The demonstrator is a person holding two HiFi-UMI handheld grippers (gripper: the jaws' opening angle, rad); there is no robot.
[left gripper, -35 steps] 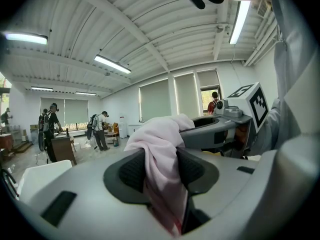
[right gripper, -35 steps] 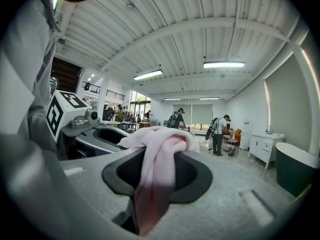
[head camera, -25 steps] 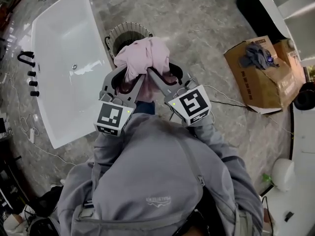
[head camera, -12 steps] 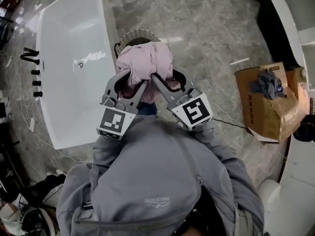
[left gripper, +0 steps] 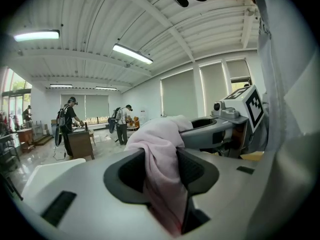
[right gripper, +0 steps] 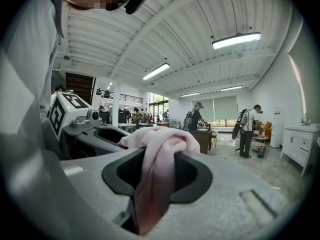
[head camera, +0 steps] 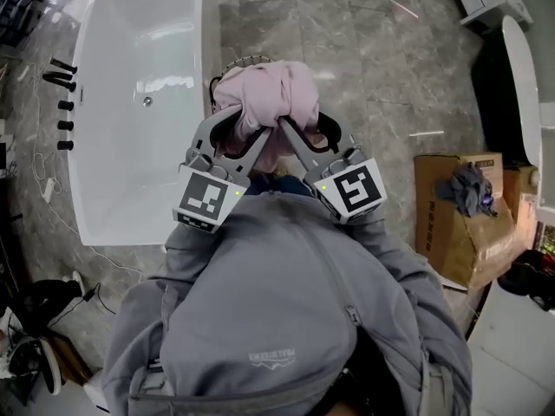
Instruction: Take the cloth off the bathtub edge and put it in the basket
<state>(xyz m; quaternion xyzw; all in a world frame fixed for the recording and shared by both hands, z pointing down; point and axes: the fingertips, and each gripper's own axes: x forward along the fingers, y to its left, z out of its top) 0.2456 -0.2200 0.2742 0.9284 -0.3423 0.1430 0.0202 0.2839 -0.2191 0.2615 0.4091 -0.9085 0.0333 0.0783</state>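
Pale pink cloth, bunched, soft folds, draped over jaws.

The left gripper and right gripper have carried the cloth forward; the basket, once beyond their tips, now seems mostly under them.

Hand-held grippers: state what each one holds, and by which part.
Both hold the pink cloth. The left hand-held gripper pinches a bunched fold at its left side, the right hand-held gripper one at its right.
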